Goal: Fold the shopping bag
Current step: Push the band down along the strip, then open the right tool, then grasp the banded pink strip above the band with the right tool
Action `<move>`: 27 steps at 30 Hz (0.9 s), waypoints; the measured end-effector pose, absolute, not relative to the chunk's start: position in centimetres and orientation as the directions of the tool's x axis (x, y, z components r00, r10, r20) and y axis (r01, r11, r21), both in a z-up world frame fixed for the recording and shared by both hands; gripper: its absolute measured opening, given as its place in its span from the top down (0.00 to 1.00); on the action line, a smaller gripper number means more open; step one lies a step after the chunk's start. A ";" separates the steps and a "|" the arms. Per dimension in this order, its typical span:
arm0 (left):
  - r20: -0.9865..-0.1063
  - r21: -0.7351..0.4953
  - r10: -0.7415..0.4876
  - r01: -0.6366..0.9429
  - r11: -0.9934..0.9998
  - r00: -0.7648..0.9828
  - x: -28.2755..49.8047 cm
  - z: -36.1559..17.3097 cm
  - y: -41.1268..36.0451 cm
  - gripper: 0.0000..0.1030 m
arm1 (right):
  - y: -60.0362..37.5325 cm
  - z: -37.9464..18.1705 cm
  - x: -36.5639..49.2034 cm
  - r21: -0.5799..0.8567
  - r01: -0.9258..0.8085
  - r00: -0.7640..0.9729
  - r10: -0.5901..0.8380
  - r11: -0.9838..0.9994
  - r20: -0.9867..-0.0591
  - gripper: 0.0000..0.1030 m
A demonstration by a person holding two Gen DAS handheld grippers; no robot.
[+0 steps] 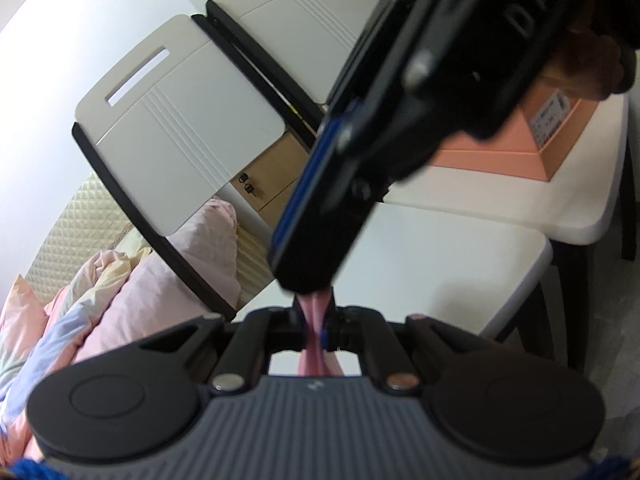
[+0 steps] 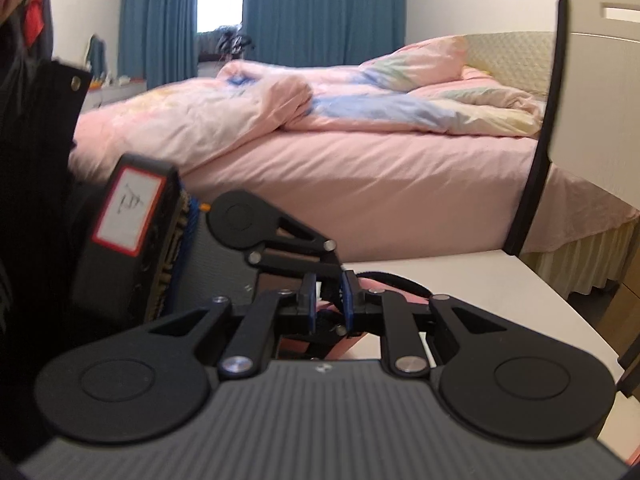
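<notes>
The bag [image 1: 316, 334] is pink, thin and soft, gathered here into a narrow twisted strip just below the middle of the left wrist view. The left gripper [image 1: 318, 336] has its two jaws drawn together and clamped on that strip, which runs up out of them and down behind them. The right gripper [image 1: 306, 280] slants in from the upper right of the same frame, its tip pinching the strip just above the left jaws. So both grippers hold one bag, tips almost touching.

In the right wrist view the right gripper [image 2: 328, 306] sits low centre, blue-faced jaws nearly together with a bunch of pink bag [image 2: 326, 312] between them; more pink shows just right of the jaws, over the white table [image 2: 480, 292]. The left gripper [image 2: 316, 276] crosses in from the left, and its body carries a white label [image 2: 126, 212] edged in red with one handwritten character, not clearly readable.

Count: two grippers, one bag. Two pale chair backs [image 1: 172, 120], each with a slot, stand in the upper left of the left view. One salmon box [image 1: 532, 148] sits at the right on a white surface, with a small sticker whose print is too fine to read. The letters "DAS" show on the right gripper's body at top right. A bed [image 2: 340, 160] with pink bedding fills the middle of the right view, and blue curtains [image 2: 280, 12] hang behind it.
</notes>
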State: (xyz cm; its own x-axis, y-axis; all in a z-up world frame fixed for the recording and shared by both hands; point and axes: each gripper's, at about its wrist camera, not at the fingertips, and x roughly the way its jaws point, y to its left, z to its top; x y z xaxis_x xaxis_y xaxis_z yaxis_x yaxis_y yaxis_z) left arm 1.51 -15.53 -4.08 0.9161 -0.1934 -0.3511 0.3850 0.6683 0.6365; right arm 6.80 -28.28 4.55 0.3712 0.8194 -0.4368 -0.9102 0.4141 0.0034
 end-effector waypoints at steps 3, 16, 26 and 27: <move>-0.342 0.634 -0.198 0.381 0.673 0.919 1.4 -4.0 -15.6 0.93 | -28.0 4.2 6.8 0.022 -0.923 0.337 0.832 0.385 -0.442 0.84; -0.270 0.468 -0.186 0.297 0.832 0.945 2.4 -1.0 -13.4 0.88 | -32.3 4.2 8.8 0.223 -0.794 0.551 0.824 0.566 -0.131 0.75; -0.214 0.266 -0.280 0.331 0.905 0.936 1.6 1.3 -11.3 0.86 | -31.4 2.8 10.4 0.386 -0.780 0.510 0.858 0.493 -0.065 0.18; -0.216 0.264 -0.291 0.343 0.902 0.932 1.5 1.3 -11.3 0.85 | -31.1 2.7 10.4 0.389 -0.783 0.502 0.862 0.486 -0.068 0.18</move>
